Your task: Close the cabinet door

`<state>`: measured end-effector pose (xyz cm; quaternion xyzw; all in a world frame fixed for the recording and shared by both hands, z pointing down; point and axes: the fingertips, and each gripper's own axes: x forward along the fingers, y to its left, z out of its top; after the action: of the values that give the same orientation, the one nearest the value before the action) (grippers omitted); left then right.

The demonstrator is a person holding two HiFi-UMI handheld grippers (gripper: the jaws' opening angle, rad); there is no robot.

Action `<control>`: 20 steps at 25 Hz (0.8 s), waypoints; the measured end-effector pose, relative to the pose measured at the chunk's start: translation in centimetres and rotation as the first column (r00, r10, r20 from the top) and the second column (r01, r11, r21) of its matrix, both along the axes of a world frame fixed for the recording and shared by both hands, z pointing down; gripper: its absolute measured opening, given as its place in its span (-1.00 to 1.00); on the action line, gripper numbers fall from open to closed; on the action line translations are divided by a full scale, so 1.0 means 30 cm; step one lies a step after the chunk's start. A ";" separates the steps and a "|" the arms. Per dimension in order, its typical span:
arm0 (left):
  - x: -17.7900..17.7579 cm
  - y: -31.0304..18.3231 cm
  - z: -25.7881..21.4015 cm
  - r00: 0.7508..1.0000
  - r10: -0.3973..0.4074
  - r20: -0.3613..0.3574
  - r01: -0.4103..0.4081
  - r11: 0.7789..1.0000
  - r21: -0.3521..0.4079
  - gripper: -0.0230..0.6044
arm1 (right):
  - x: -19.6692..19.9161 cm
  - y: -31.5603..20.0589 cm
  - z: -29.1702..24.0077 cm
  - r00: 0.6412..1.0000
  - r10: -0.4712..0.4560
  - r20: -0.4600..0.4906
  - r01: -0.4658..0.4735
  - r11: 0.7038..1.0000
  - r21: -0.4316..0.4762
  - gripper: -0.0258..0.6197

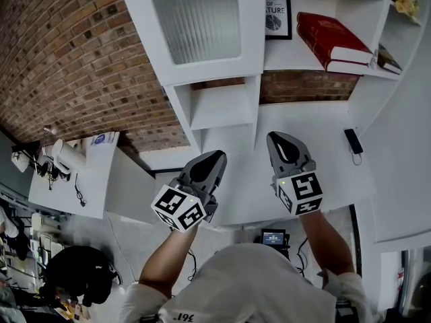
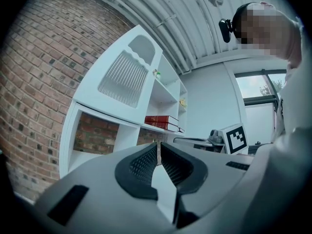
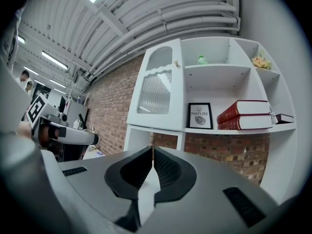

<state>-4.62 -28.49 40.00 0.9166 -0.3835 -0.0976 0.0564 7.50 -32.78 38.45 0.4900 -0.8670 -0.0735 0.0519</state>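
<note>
Cabinet door [image 1: 202, 25]: stiff, prob light, glass pane fragile, so the white frame edge is best pushed. Left gripper [image 1: 217, 156] & right gripper [image 1: 276, 138] are both pressed together, nothing held.

The left gripper [image 1: 217, 156] and right gripper [image 1: 275, 137] are held up side by side, pointing forward. Each one's jaws are pressed together, holding nothing.

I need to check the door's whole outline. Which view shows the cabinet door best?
The right gripper view: the cabinet door appears whole and nearly face-on. The left gripper view shows it slanted; the head view cuts off its top.
</note>
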 end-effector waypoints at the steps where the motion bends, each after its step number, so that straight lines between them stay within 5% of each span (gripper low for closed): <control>1: 0.000 0.001 0.005 1.000 0.000 -0.002 0.000 1.000 -0.004 -0.83 | -0.001 0.000 0.005 1.000 0.000 -0.001 0.000 1.000 -0.003 -0.83; 20: -0.015 0.021 0.074 1.000 -0.004 -0.027 0.002 0.998 -0.061 -0.83 | -0.018 0.010 0.067 1.000 -0.002 -0.006 0.001 0.999 -0.042 -0.83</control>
<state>-5.07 -27.85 42.21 0.9125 -0.3868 -0.0982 0.0894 6.95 -32.48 40.45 0.4880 -0.8686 -0.0568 0.0646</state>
